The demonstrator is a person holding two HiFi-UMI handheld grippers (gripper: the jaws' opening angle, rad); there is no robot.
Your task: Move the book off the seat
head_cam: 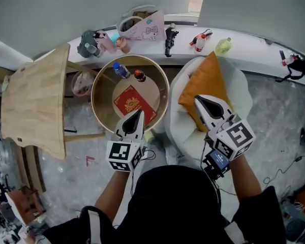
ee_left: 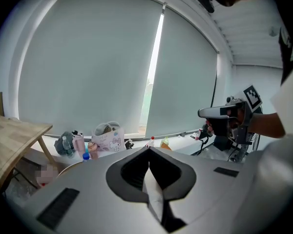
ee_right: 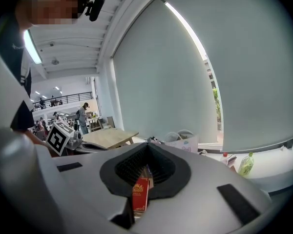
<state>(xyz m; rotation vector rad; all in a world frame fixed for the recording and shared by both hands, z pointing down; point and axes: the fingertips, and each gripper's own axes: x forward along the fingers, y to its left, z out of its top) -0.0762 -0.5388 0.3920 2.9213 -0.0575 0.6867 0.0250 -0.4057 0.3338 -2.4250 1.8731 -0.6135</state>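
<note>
The red book (head_cam: 134,104) lies flat on the round wooden table (head_cam: 99,80), left of the white seat (head_cam: 239,90) with its orange cushion (head_cam: 206,83). My left gripper (head_cam: 141,113) hangs above the table's near rim, its tip over the book's near corner, jaws shut and empty (ee_left: 149,152). The right gripper (head_cam: 198,100) hovers over the cushion and seat, jaws closed at the tips with nothing held (ee_right: 147,147). In the right gripper view, a strip of the red book (ee_right: 141,194) shows through the slit behind the tips.
A blue-capped bottle (head_cam: 121,70) and a small dark jar (head_cam: 139,75) stand on the round table's far side. A light wooden table (head_cam: 35,100) is at the left. A bag (head_cam: 142,24), toys and bottles line the windowsill. Cables lie on the floor at right.
</note>
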